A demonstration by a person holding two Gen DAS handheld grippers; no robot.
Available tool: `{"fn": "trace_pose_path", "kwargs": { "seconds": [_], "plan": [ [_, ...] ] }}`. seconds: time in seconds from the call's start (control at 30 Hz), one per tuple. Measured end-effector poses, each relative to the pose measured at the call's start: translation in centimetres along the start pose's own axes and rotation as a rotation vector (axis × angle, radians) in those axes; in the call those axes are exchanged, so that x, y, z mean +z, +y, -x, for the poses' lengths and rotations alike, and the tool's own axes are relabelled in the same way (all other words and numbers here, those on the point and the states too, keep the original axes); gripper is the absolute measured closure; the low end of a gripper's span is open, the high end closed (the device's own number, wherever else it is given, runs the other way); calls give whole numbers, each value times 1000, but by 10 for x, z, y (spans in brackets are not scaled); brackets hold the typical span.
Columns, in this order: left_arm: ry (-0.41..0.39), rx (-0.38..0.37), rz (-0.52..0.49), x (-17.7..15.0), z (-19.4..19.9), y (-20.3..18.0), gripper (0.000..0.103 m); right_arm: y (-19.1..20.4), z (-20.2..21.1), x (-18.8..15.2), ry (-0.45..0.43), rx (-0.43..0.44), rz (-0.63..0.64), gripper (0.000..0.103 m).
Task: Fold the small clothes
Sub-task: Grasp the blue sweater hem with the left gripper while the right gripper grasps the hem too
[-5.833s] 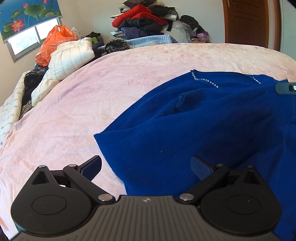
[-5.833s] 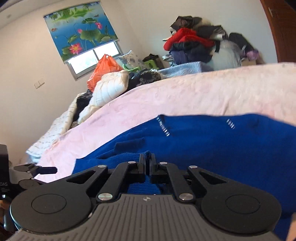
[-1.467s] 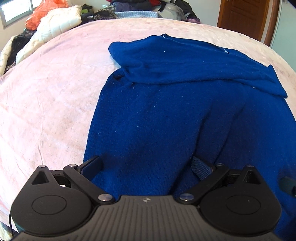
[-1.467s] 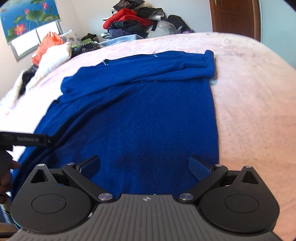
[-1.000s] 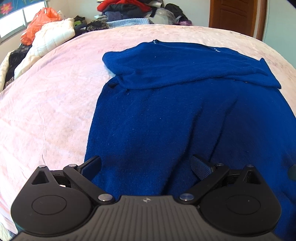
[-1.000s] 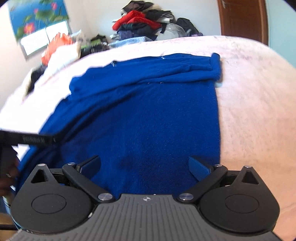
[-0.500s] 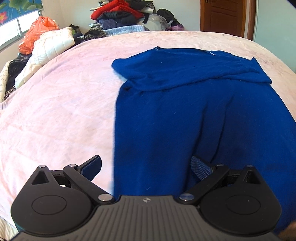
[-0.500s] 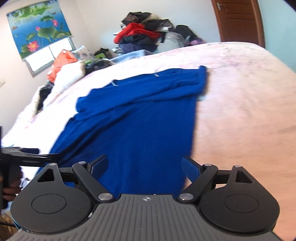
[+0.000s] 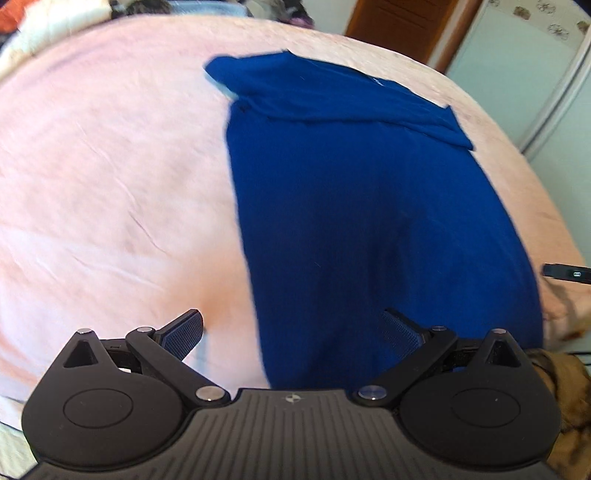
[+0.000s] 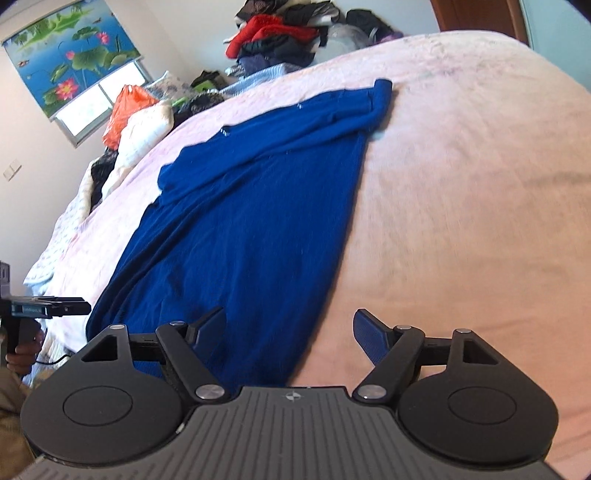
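Note:
A blue sweater (image 9: 362, 206) lies flat on the pink bedspread (image 9: 110, 184), its sleeves folded across the top. It also shows in the right wrist view (image 10: 251, 221). My left gripper (image 9: 291, 332) is open and empty, hovering over the sweater's near left corner. My right gripper (image 10: 288, 328) is open and empty over the sweater's near right corner, one finger above the cloth and one above the bedspread (image 10: 461, 192). The other gripper's tip (image 9: 567, 273) shows at the right edge of the left wrist view.
A pile of clothes (image 10: 284, 33) sits beyond the bed's far side. An orange bag (image 10: 125, 110) and a white quilted jacket (image 10: 147, 125) lie at the far left. A wooden door (image 9: 410, 26) and a wardrobe (image 9: 535, 66) stand at the back right.
Both grippers have swung outward: the left view has turned right and the right view has turned left. The sweater lies unchanged. Both stay open.

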State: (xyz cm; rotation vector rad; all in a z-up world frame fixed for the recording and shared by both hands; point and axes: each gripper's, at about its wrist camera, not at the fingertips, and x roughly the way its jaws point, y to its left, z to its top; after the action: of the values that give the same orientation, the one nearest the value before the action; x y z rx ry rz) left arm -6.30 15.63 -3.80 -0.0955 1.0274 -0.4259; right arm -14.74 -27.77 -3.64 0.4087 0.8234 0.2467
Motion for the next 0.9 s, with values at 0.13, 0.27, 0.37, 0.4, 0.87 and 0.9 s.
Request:
{"fn": "trace_pose_path", "kwargs": {
  "seconds": [0.13, 0.27, 0.37, 0.4, 0.87, 0.9],
  "plan": [
    [38, -55, -9, -11, -7, -3, 0, -3, 2, -11, 59, 44, -22, 24],
    [55, -86, -13, -11, -7, -10, 1, 3, -1, -19, 91, 120, -25, 24],
    [73, -135, -42, -13, -7, -19, 1, 11, -9, -24, 128, 205, -29, 30],
    [73, -128, -56, -14, -8, -22, 1, 16, -12, -25, 130, 217, -17, 30],
    [55, -18, -90, -1, -5, -40, 90, 40, -31, -24, 135, 258, 15, 88],
    [36, -24, -95, 1, -2, -43, 90, 37, -28, -23, 115, 258, 6, 89]
  ]
}}
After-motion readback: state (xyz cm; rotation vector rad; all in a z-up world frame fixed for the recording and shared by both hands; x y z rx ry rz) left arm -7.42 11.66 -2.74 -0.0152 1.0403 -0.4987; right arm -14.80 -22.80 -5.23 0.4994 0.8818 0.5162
